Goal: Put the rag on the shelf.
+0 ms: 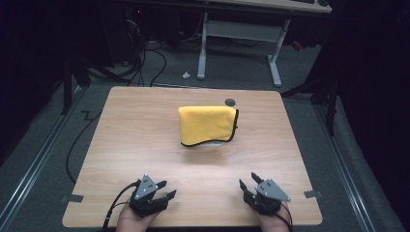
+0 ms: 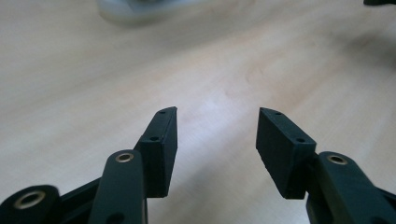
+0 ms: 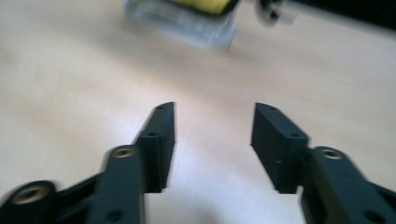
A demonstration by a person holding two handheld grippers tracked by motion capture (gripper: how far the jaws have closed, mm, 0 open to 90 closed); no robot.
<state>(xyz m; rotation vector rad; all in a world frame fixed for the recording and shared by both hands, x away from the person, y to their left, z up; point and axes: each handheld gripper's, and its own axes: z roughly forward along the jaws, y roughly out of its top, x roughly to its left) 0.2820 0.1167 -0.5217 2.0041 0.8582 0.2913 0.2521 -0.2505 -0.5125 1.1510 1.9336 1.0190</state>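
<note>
At the near left edge of the pale wooden bench (image 1: 145, 135), the left gripper (image 1: 164, 189) rests low in a hand with its jaws spread wide — nothing between them. Towards the middle of the bench, well apart from both grippers, a folded yellow cloth with dark edging (image 1: 207, 124) is draped over a clear container (image 3: 187, 21). At the near right edge, the right gripper (image 1: 249, 181) also stands wide — empty.

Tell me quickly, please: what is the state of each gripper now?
Left gripper: open, nothing between its jaws, low over the wooden table.
Right gripper: open, nothing between its jaws, apart from the folded yellow cloth.
</note>
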